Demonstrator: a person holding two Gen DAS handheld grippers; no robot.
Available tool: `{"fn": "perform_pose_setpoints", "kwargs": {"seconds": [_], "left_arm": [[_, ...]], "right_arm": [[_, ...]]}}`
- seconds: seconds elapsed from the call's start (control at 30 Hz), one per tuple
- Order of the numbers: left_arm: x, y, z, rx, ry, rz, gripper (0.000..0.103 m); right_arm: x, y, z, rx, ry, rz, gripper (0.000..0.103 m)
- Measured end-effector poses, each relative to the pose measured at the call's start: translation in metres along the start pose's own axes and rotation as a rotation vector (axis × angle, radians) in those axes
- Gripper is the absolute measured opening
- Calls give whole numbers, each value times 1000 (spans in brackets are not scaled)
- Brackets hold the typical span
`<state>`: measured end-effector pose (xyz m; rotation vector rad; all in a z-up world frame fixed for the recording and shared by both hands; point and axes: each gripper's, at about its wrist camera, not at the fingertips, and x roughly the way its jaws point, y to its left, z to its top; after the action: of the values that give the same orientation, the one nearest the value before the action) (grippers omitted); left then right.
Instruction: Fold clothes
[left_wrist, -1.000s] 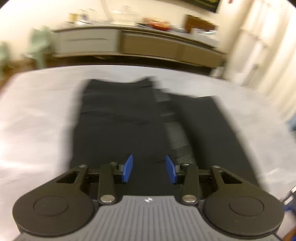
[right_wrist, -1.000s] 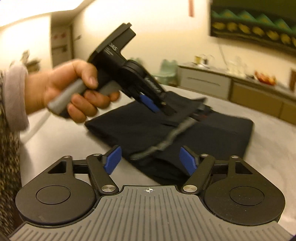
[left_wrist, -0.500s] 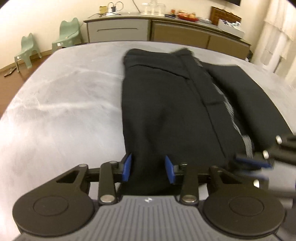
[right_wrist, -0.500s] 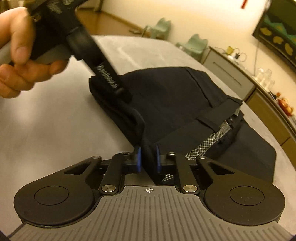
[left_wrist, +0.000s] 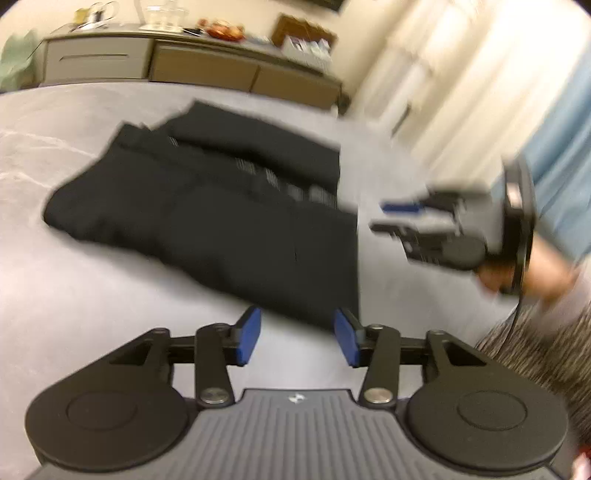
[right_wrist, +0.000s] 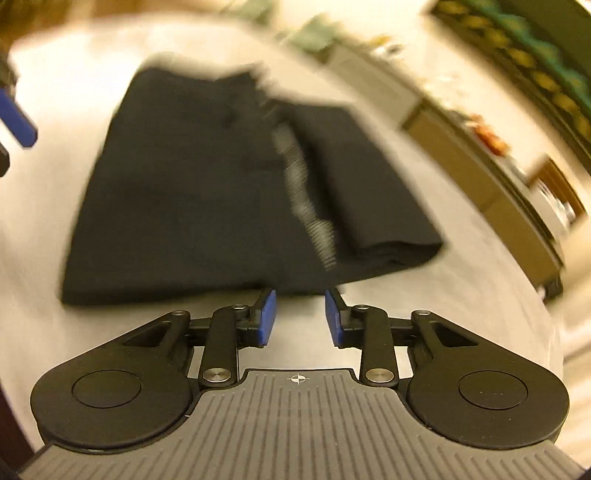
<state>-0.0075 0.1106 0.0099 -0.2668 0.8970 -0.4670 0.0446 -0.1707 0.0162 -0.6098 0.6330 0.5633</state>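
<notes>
Both claws are letting go: left claw (left_wrist: 297, 338) and right claw (right_wrist: 300, 318) are opening with nothing between them, leaving the folded black garment (left_wrist: 221, 218) lying mid-frame on the counter (left_wrist: 74, 295), fold apparently laid.

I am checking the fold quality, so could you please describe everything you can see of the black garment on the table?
The black garment lies folded flat on the pale grey table as a roughly rectangular stack of matte, woven-looking cloth. A strip of pale mesh lining shows along an inner seam, beside a narrower folded layer. Both frames are blurred. Only the table appears to touch it; neither gripper holds it.
</notes>
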Motion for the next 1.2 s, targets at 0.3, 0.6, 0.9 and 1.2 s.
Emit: {"fn": "perform_pose_setpoints", "kwargs": {"seconds": [0.3,0.6,0.9,1.2], "left_arm": [[98,94,152,-496,-56,-87,86],[201,142,190,-624,-8,-71,86],[217,150,186,-621,-37,-116,85],[225,139,201,-545,-86,-65,17]], "right_arm": [[64,-3,30,-10,-83,-150,62],[111,-15,14,-59,-37,-131,53],[107,-22,22,-21,-75,-124,12],[125,-21,19,-63,-53,-168,5]]}}
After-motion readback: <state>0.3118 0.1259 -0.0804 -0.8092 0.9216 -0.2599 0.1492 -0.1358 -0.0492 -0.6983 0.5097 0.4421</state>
